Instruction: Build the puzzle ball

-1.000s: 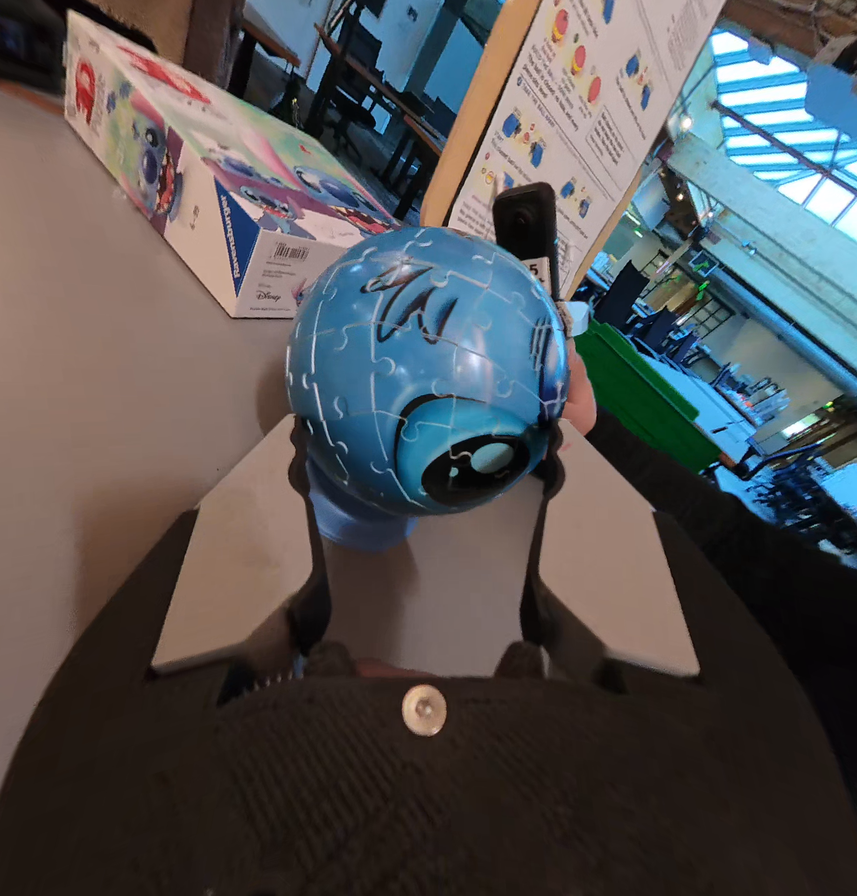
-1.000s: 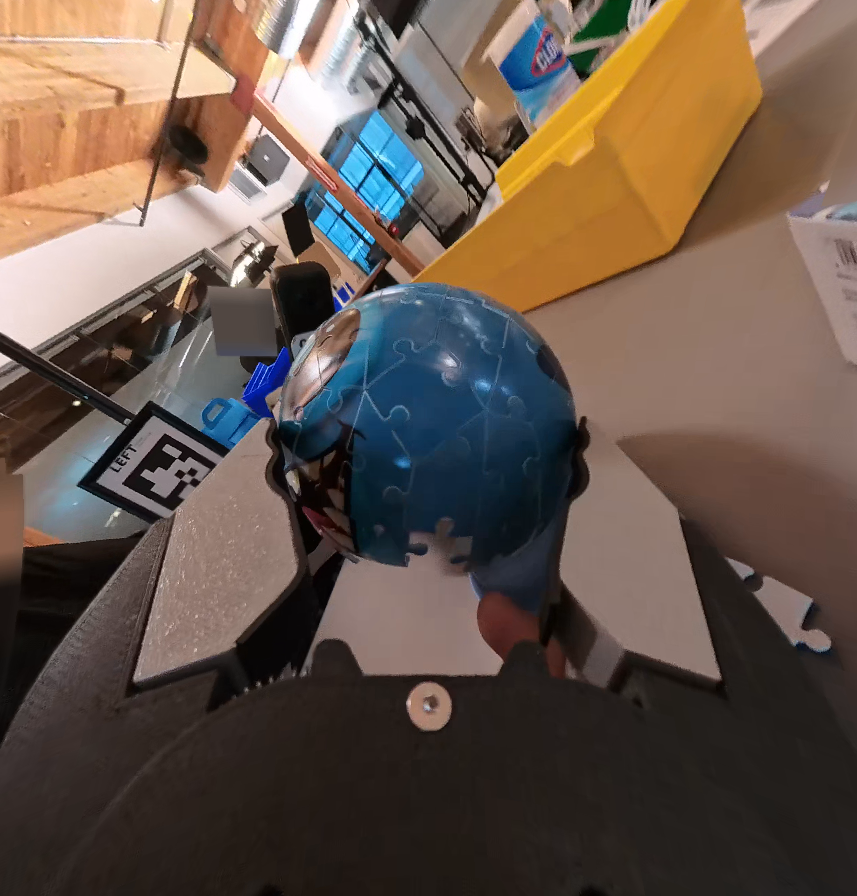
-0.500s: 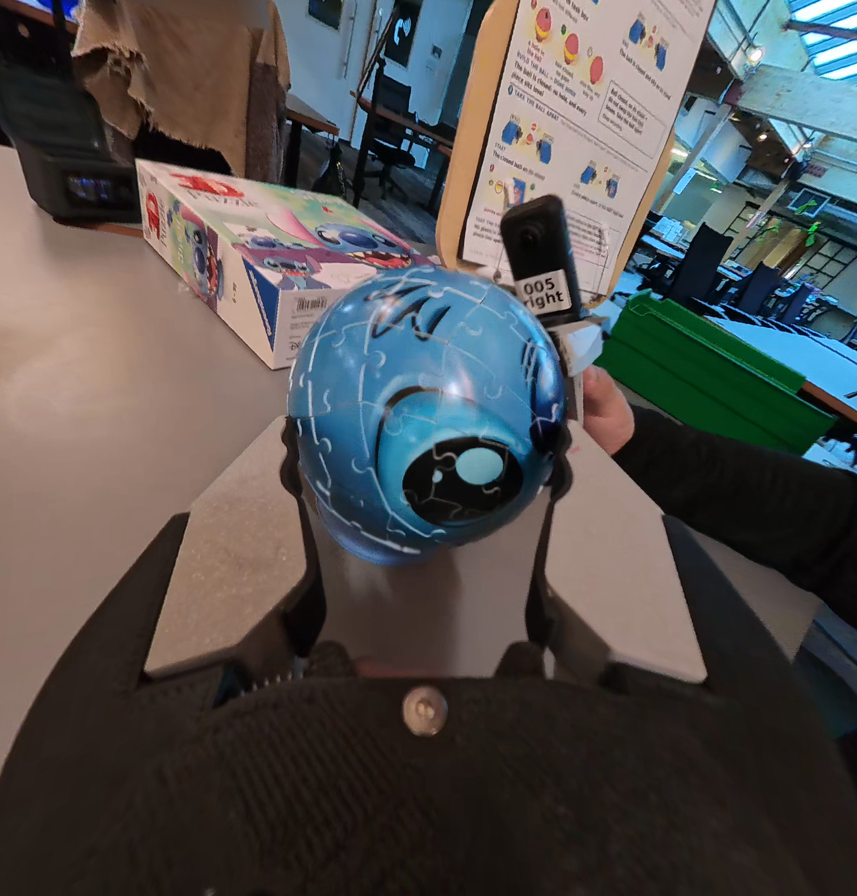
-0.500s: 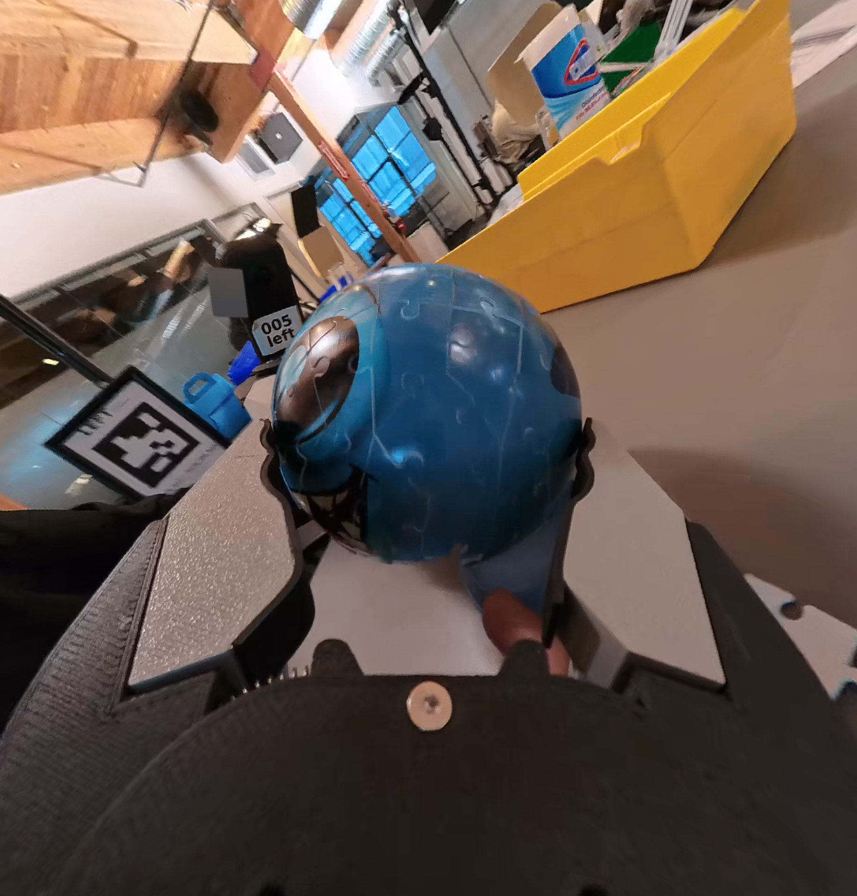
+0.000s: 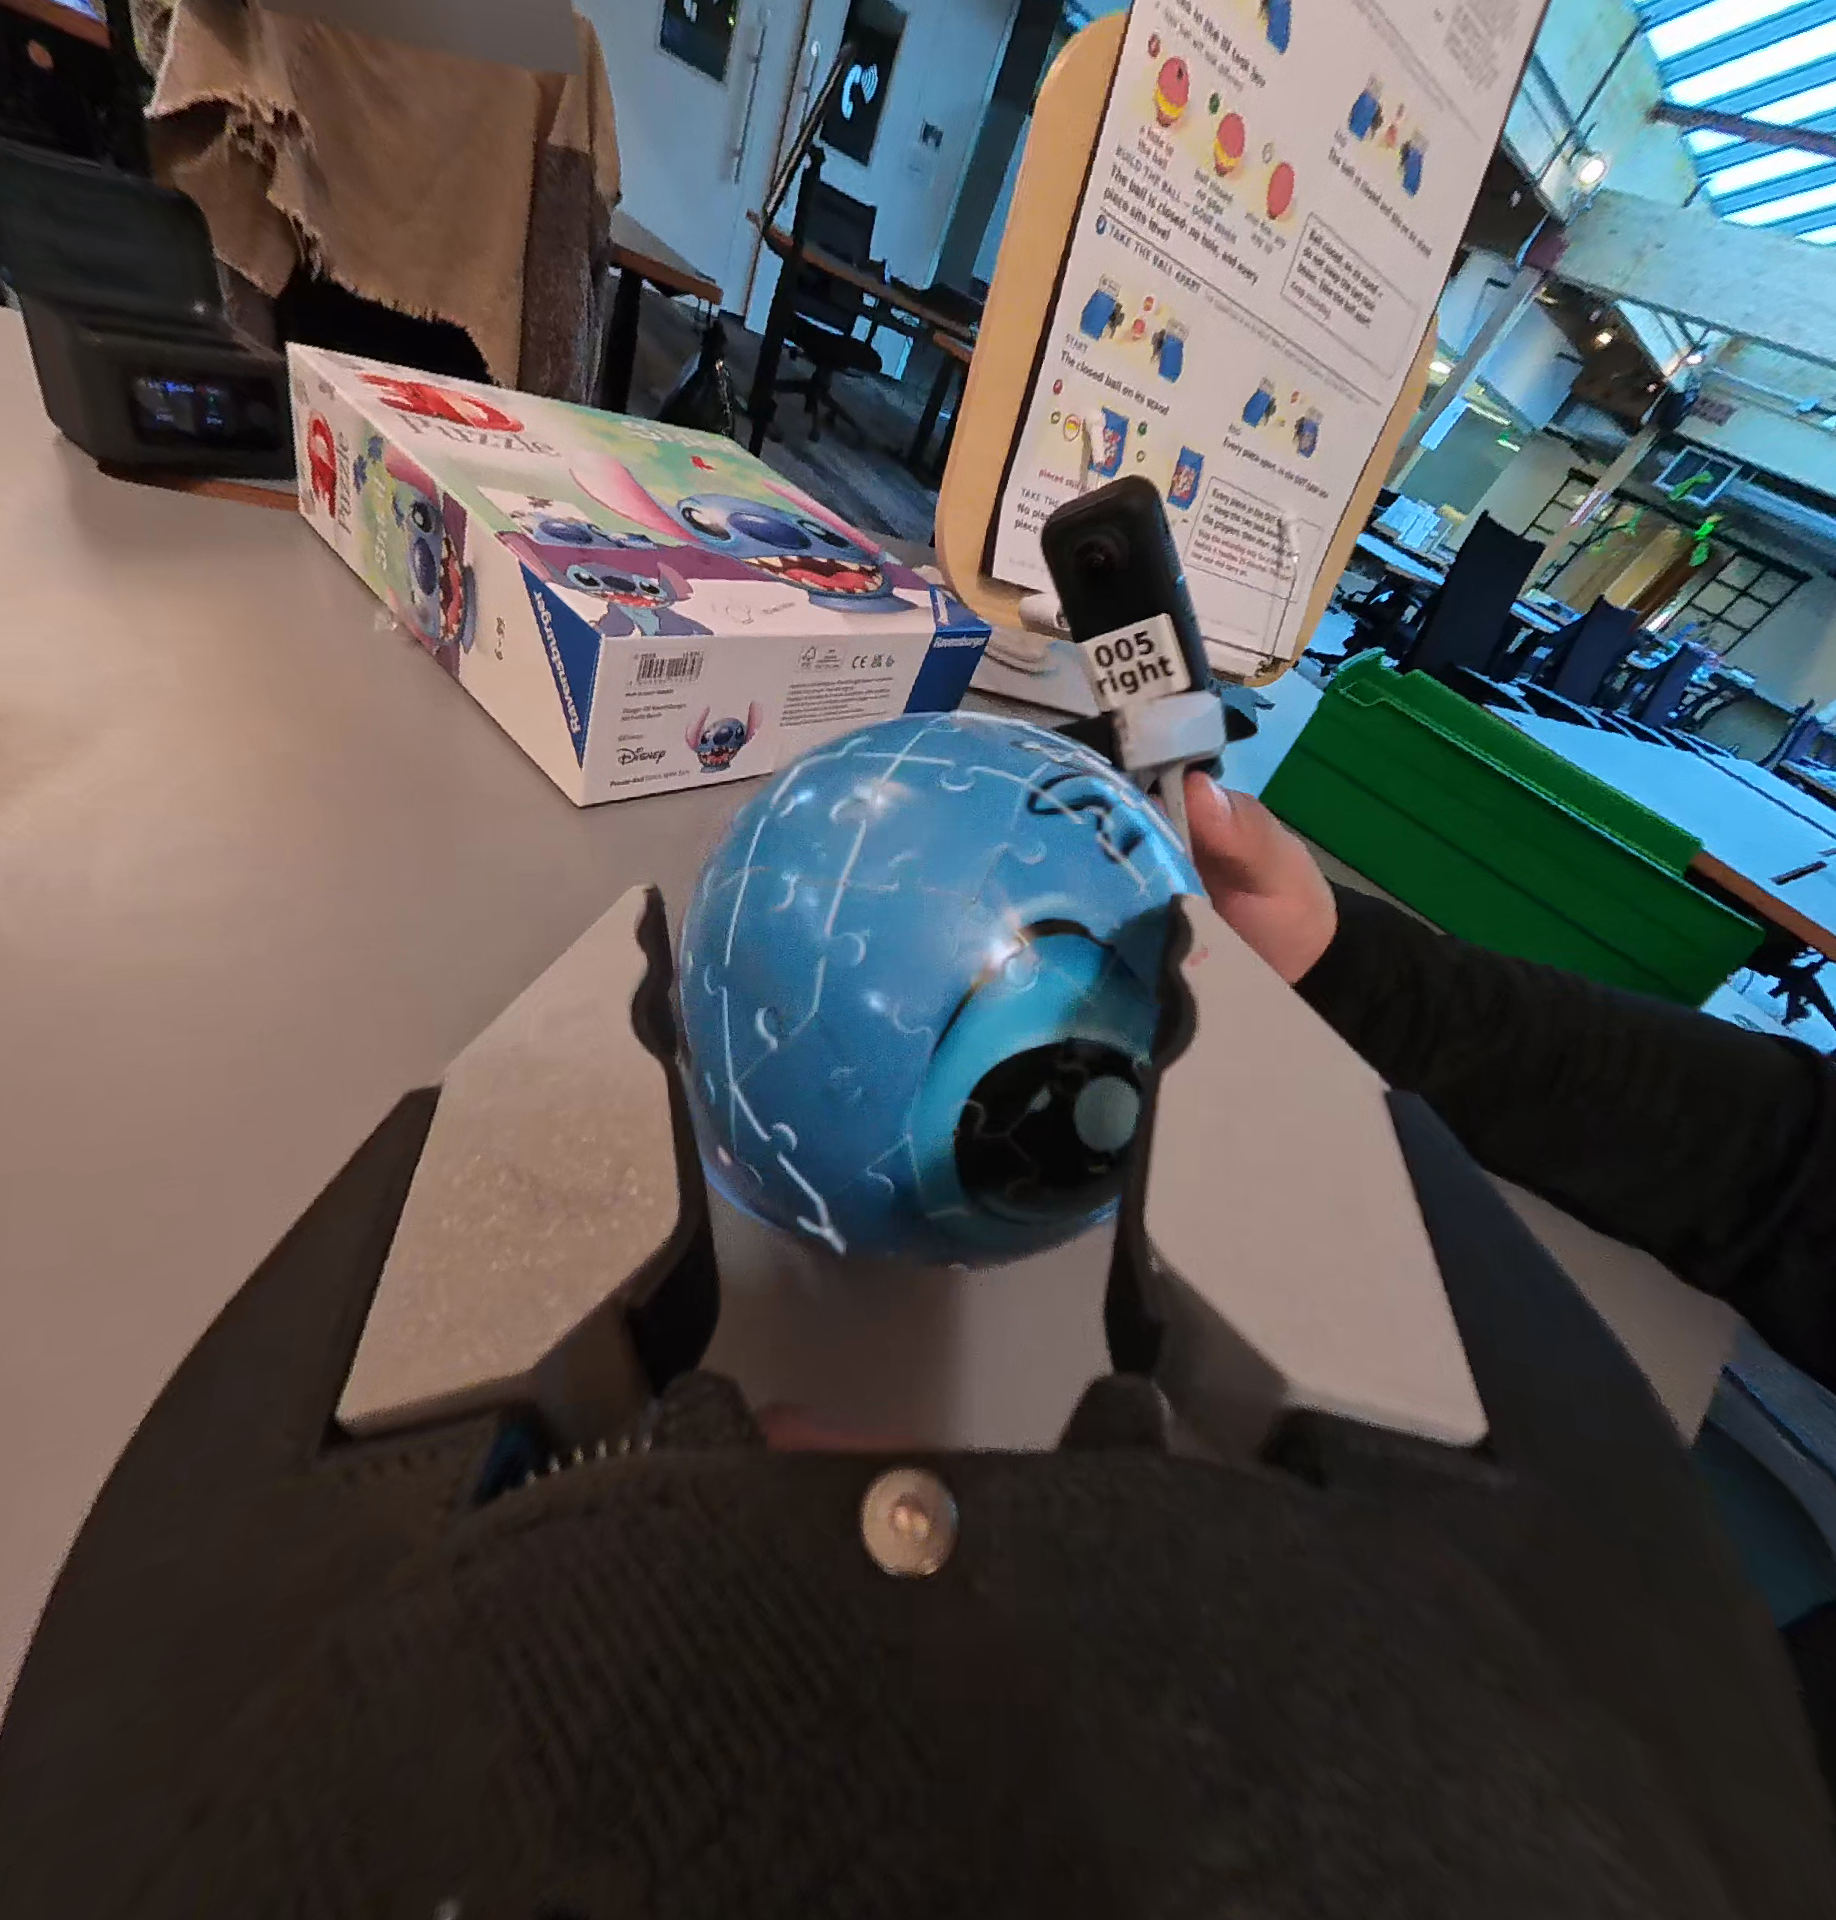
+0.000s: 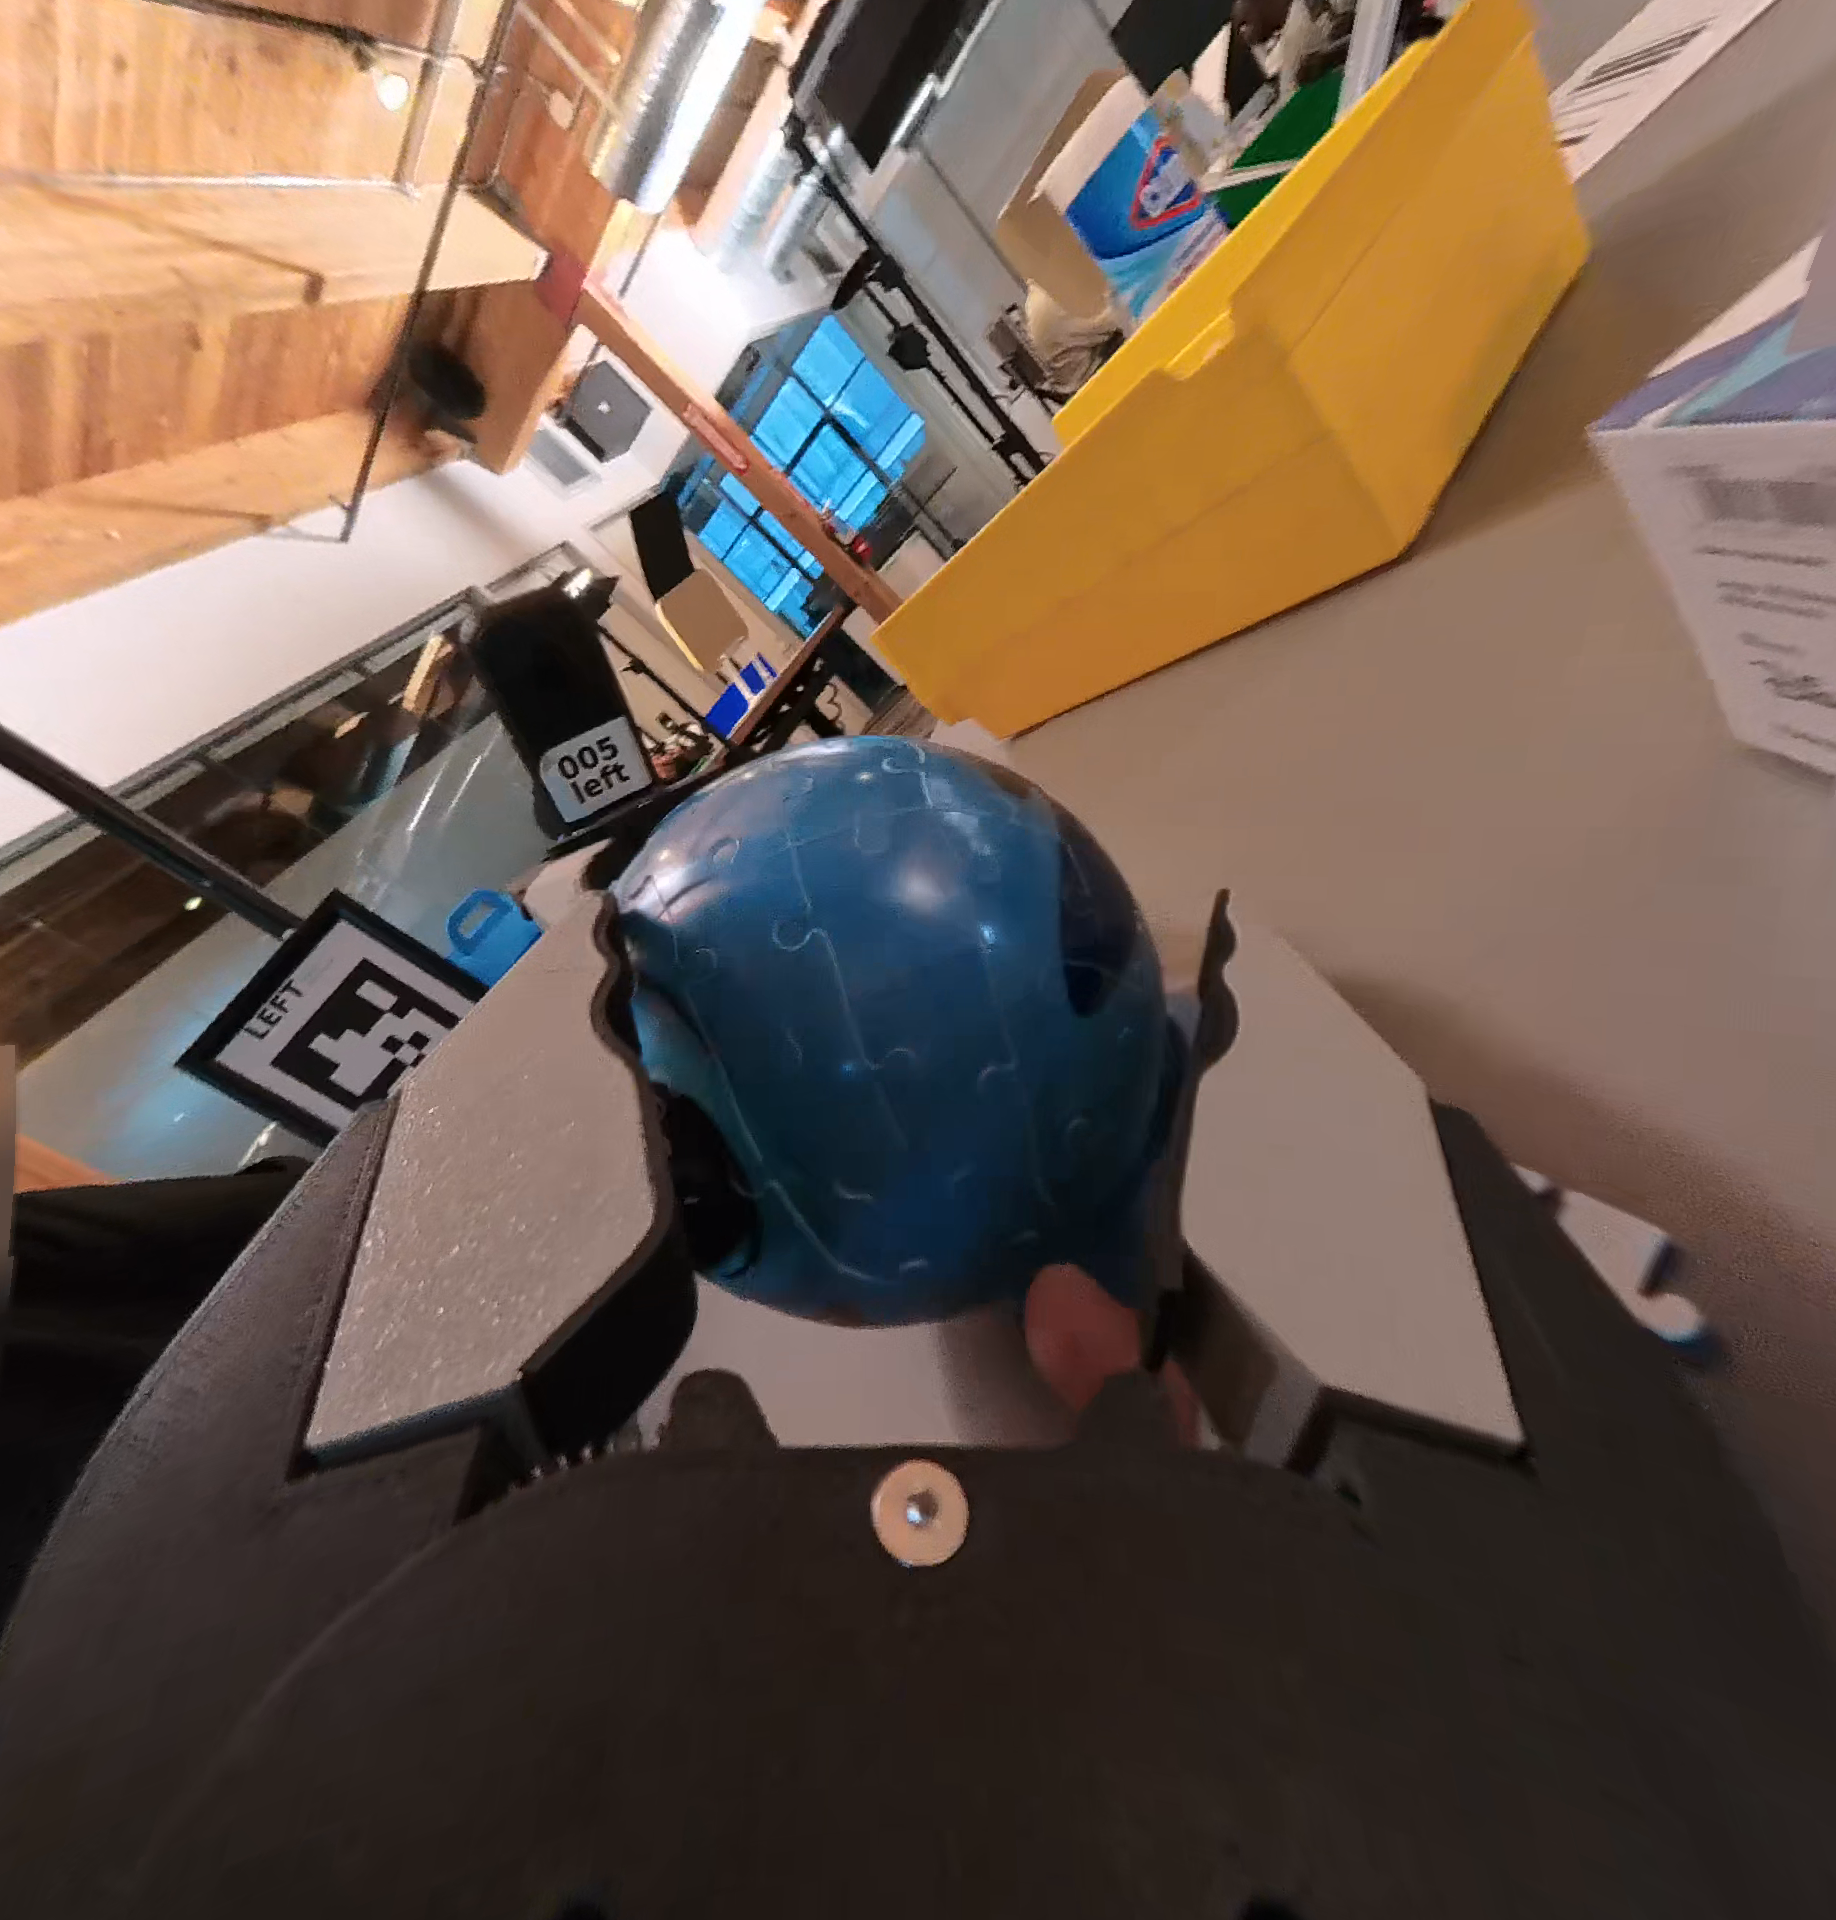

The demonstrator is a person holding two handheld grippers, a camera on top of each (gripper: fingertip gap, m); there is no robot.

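Between both sets of fingers we cradle the glossy blue jigsaw puzzle ball [image 5: 924, 997] above the grey surface [image 5: 166, 831], left hand-held gripper [image 5: 919, 971] and right hand-held gripper [image 6: 909, 966] each pinching it; next, we judge, comes seating any loose piece gently.

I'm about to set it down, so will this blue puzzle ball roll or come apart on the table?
The puzzle ball is round and glossy, so it would probably roll and slip easily. Its seams suggest separate pieces that might pop under hard squeezing. Both claws grip it now.
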